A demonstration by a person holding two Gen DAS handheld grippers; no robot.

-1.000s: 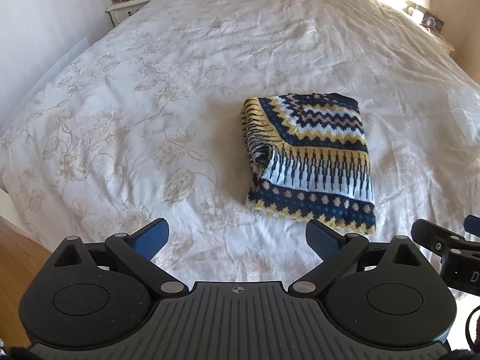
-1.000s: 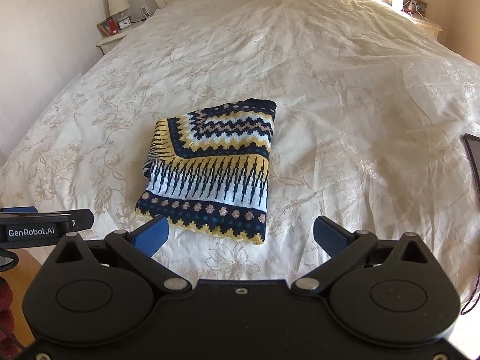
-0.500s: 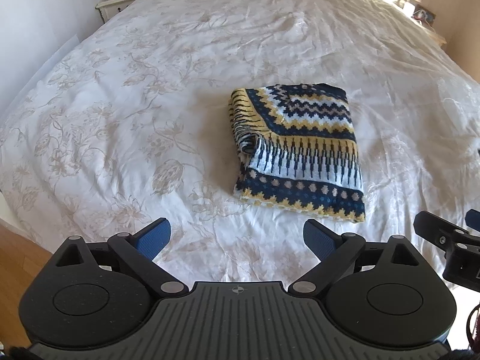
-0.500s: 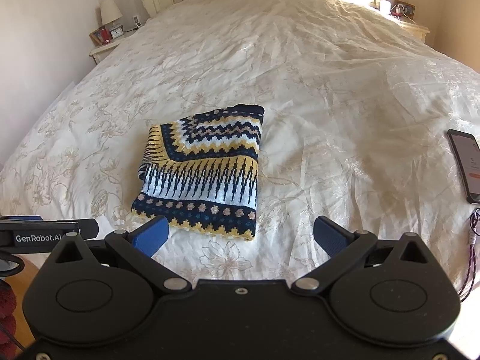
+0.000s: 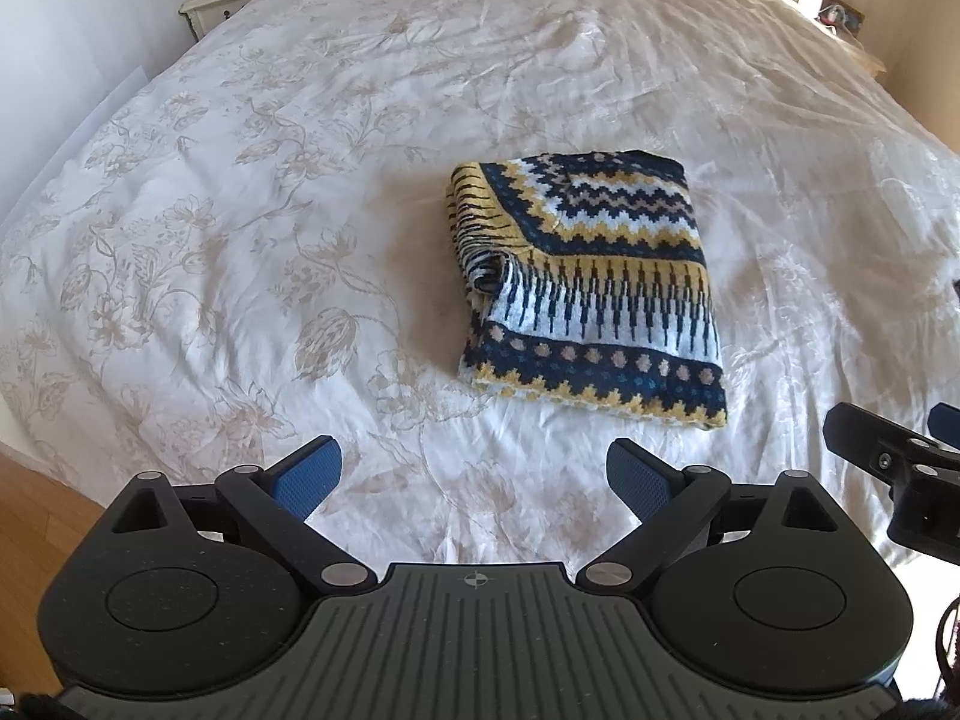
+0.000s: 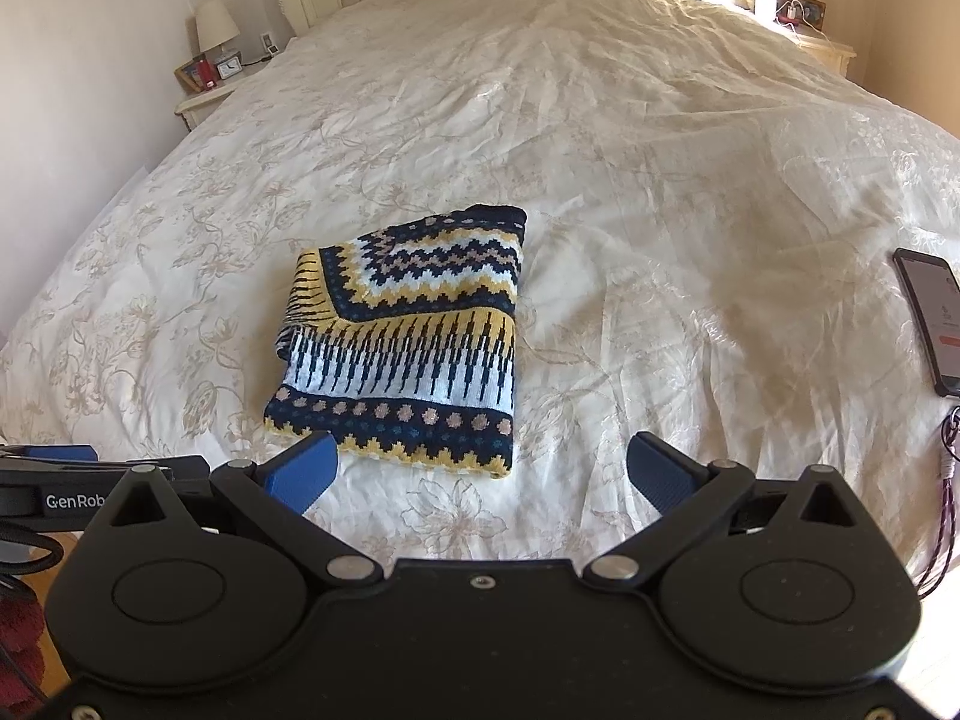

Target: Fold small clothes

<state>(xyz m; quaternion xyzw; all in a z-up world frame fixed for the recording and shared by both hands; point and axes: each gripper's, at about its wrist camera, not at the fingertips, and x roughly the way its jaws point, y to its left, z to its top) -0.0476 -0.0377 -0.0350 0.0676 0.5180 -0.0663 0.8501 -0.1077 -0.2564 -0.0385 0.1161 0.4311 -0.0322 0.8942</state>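
One folded knit sweater [image 5: 585, 288] lies on the bedspread [image 5: 300, 210], both grippers empty.

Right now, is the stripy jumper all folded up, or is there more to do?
It looks nearly done. The patterned knit lies on the bedspread as a neat rectangle. One bit on its left edge still bulges. Nothing is in hand: the left gripper and right gripper are both open and apart from it. Only tidying that bulge may be left.

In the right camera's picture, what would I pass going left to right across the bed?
Bedside lamp → red box → small clock → folded patterned knit → phone.
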